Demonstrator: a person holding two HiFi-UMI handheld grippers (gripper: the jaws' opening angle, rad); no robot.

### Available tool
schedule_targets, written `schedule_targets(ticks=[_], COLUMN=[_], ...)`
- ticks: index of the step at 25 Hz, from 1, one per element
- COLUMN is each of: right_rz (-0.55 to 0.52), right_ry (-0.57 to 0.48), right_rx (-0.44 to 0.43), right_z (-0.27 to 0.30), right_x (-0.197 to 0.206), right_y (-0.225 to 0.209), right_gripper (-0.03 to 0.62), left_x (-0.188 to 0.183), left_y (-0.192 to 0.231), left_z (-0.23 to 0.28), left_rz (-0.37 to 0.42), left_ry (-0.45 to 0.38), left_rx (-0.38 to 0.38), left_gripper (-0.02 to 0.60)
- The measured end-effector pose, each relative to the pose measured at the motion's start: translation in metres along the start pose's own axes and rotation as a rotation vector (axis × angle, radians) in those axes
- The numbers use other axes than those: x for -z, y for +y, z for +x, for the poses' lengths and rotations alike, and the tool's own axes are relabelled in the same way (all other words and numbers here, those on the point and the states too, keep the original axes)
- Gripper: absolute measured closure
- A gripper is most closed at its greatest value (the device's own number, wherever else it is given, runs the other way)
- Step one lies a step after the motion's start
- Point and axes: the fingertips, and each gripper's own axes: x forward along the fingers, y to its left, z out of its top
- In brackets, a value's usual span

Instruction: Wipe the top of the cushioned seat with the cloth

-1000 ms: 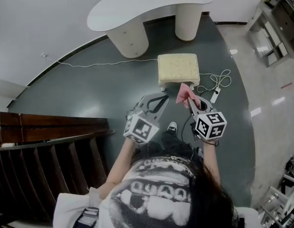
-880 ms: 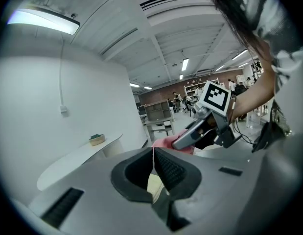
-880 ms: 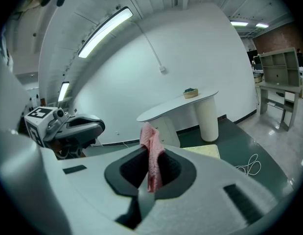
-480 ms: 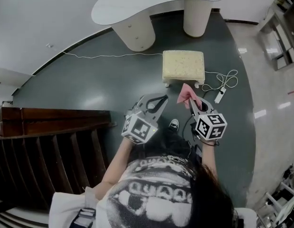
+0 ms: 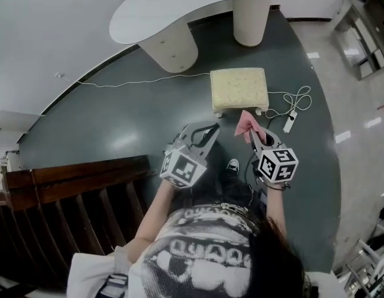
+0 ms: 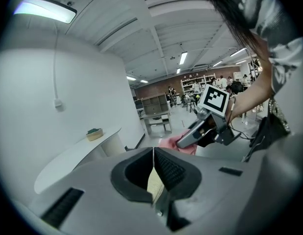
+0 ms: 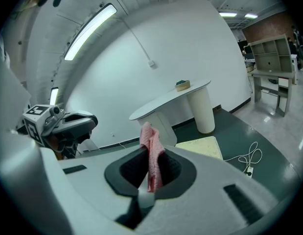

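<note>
A soft, square, pale yellow cushioned seat [image 5: 237, 89] on short white legs is seen on the smooth dark green floor [image 5: 117, 123]. It sits at about twelve o'clock from a crumpled pink cloth [image 5: 246, 124], with a thin, looped white cable [image 5: 297, 101] at the seat's three o'clock. The cloth is pinched between the jaws of the right gripper [image 5: 251, 134], which is held out low in front of the person, so the cloth is up in the air near the seat but not touching it. The left gripper [image 5: 207, 132] is held beside it at nine o'clock, with its jaws pressed together on nothing.
</note>
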Motion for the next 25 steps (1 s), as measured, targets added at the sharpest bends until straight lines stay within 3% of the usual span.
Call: schedule_targets(ticks=[6, 19, 25], right_rz=[-0.02, -0.102, -0.134], right_ry=[0.064, 0.234, 0.295], right_rx=[0.027, 0.033, 0.052], right_z=[0.054, 0.226, 0.293], right_x=[-0.023, -0.044, -0.042], right_y=[-0.007, -0.034, -0.061], right_gripper=[0.58, 0.58, 0.58], left_x=[0.009, 0.108, 0.134], left_y=[0.059, 0.17, 0.193], left_z=[0.025, 0.073, 0.084], left_rz=[0.015, 0.002, 0.006], left_ry=[-0.021, 0.003, 0.002], left_rx=[0.035, 0.128, 0.157], left_gripper=[0.574, 0.574, 0.574])
